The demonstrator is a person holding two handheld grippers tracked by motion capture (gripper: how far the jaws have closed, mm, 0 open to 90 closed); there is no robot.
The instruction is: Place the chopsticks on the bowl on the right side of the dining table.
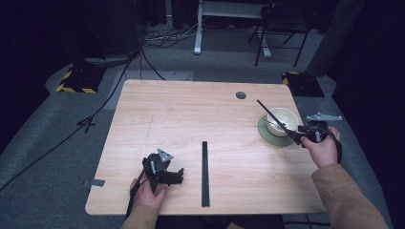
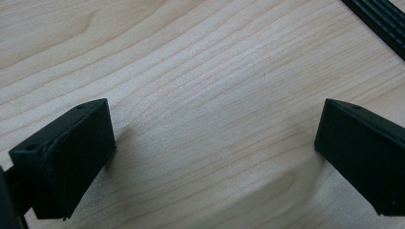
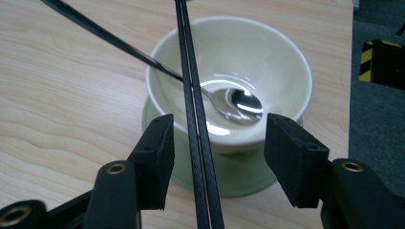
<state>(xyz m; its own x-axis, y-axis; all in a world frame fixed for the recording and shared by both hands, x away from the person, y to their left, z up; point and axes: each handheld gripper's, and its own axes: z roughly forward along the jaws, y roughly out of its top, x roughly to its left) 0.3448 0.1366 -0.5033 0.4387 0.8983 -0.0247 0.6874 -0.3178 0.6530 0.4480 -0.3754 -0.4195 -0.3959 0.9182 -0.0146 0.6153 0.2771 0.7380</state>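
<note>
Cream bowl [image 3: 229,81] on a green saucer [image 3: 239,179] sits at the table's [image 1: 191,109] right side, a spoon [image 3: 234,102] inside. The right gripper [image 3: 217,143] is spread — black chopsticks [image 3: 196,119] run between its jaws, untouched. The left gripper [image 2: 215,152] gapes empty beside more chopsticks [image 1: 205,174].

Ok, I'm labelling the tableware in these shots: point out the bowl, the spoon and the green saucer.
bowl [image 3: 282,62]: right gripper view, on its inner wall at the right.
spoon [image 3: 239,101]: right gripper view, on its shiny scoop inside the bowl.
green saucer [image 3: 239,174]: right gripper view, on its near rim below the bowl.
</note>
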